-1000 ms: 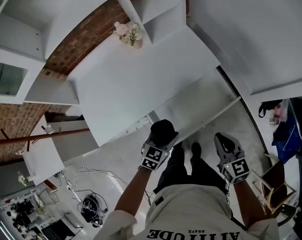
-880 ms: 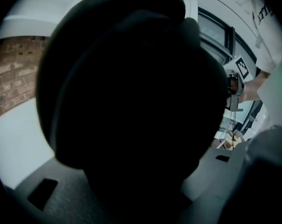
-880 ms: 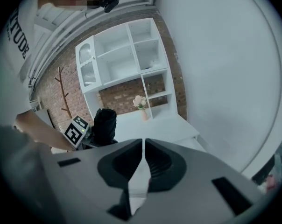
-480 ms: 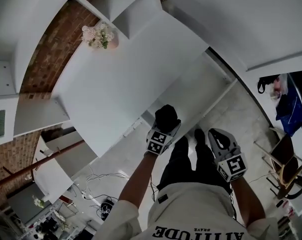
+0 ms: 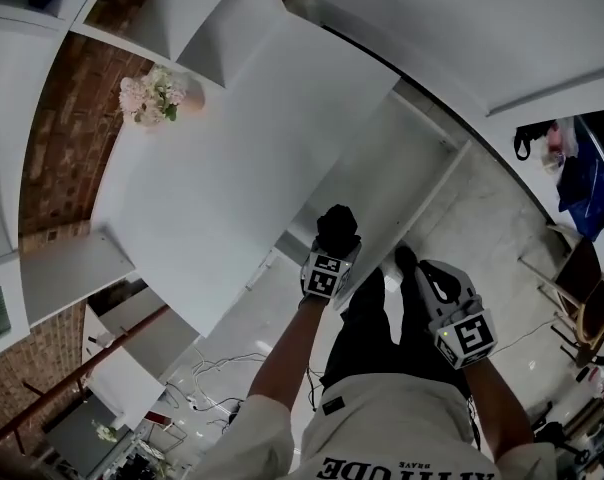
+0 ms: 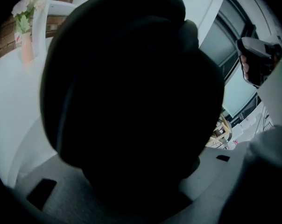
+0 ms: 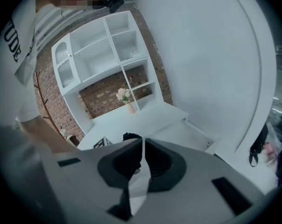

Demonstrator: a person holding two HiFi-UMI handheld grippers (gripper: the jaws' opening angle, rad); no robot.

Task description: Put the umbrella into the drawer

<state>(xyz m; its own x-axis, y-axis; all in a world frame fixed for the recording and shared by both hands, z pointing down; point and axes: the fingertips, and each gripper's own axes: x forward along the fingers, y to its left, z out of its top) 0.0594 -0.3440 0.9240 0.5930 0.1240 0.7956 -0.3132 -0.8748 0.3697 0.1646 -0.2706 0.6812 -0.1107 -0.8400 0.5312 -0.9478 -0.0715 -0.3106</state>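
A black folded umbrella (image 5: 338,224) is held in my left gripper (image 5: 333,246), whose jaws are shut on it. It hangs over the near edge of the open white drawer (image 5: 387,168) below the cabinet top. The umbrella (image 6: 131,92) fills the left gripper view and hides the jaw tips. My right gripper (image 5: 429,271) hangs to the right, over the floor by the person's shoes. In the right gripper view, my right gripper (image 7: 142,148) has its jaws together with nothing between them, and the umbrella (image 7: 130,136) and the drawer (image 7: 180,132) lie beyond.
The white cabinet top (image 5: 232,168) carries a vase of flowers (image 5: 152,96) at its far end, under white shelves on a brick wall. A wooden chair (image 5: 582,303) and a blue bag (image 5: 594,173) stand at the right. Cables (image 5: 222,368) lie on the floor at the left.
Both grippers have sunk, the left one further, carrying the umbrella down toward the open drawer's edge. The head view has swung, so the cabinet now sits higher and further left.
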